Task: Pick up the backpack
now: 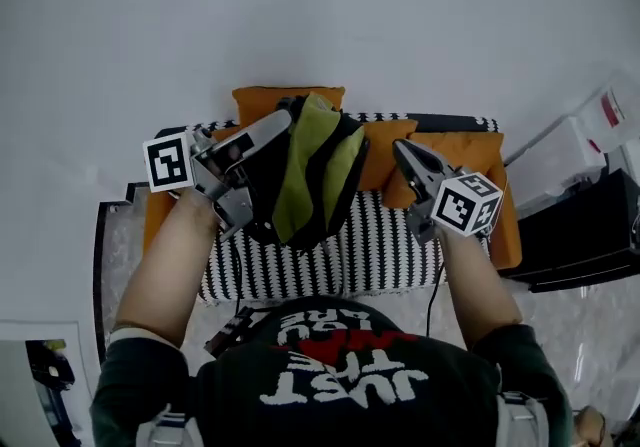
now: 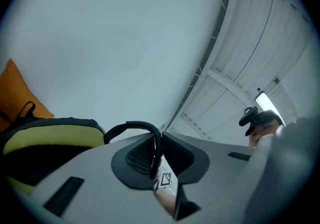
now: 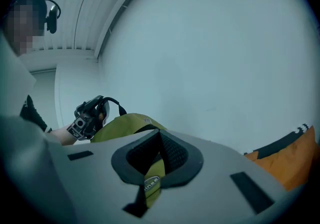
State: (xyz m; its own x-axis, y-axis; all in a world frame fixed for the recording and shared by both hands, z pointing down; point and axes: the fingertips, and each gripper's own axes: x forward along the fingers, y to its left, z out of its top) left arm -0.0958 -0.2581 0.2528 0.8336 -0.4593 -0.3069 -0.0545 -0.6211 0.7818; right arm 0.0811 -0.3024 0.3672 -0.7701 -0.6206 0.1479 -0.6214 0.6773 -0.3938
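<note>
A black and olive-green backpack hangs in the air between my two grippers, above a striped seat. My left gripper is shut on the pack's black top handle, which loops out from between its jaws; the pack's body shows at lower left in the left gripper view. My right gripper is at the pack's right side, shut on a green strap with a small label. The pack's green top and the left gripper show beyond the right gripper's jaws.
Below lies a black-and-white patterned seat with orange cushions along its back against a white wall. A black cabinet and a white box stand at the right. An orange cushion shows at lower right.
</note>
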